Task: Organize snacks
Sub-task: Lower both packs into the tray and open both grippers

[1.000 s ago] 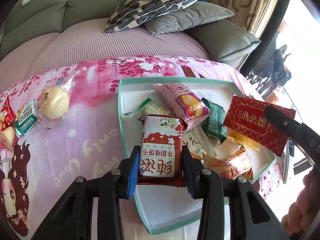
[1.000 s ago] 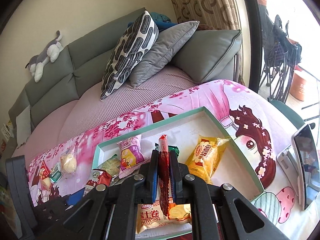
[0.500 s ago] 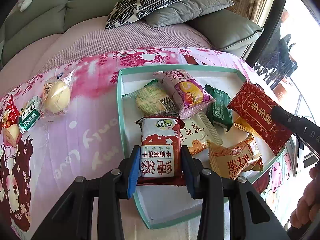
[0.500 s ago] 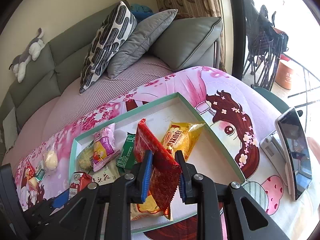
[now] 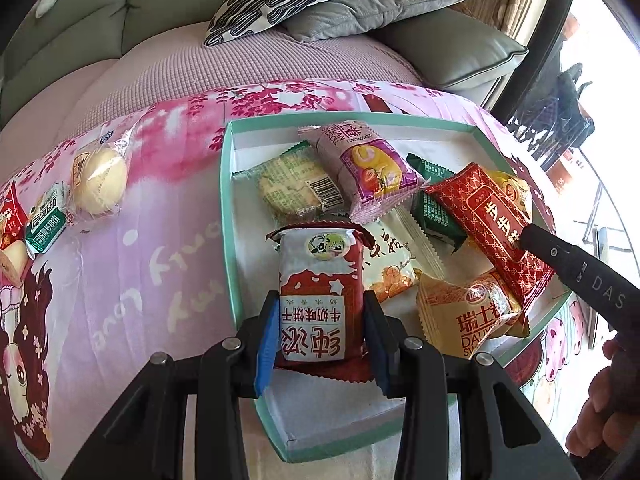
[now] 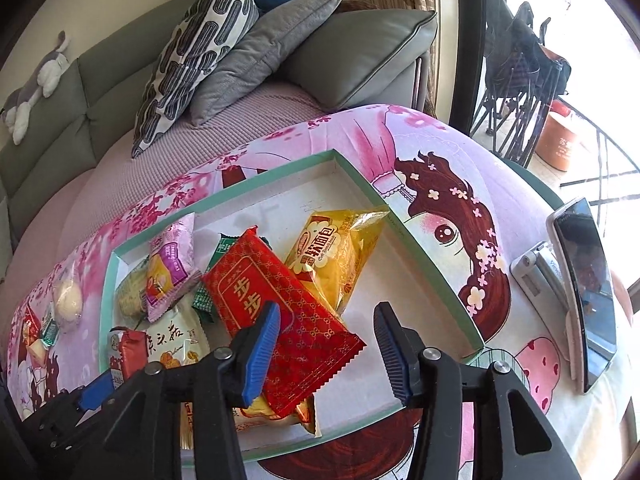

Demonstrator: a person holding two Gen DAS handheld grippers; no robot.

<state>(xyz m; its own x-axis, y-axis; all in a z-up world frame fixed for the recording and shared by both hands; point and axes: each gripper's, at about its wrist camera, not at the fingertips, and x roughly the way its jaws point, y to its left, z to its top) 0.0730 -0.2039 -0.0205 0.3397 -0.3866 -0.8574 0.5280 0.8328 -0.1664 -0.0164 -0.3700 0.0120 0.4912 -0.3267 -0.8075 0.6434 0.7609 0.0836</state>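
**Red packet let go over the tray**

The right gripper has just been opening; the red packet lies loose over the teal tray, hiding snacks beneath. The left gripper clamps a milk-biscuit pack, its lower edge hidden.

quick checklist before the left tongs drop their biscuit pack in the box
1. Left tongs shut on the red and white biscuit pack: ok.
2. Pack over the teal box, not the tablecloth: ok.
3. Bare box floor near the front rim under the pack: ok.
4. Right tongs open, jaws just widened; the red gold-patterned packet lies on the pile, touching only the left pad: ok.
5. Right tongs clear of the drop spot: cannot tell.
6. Snacks left outside the box, such as the round bun: not ok.
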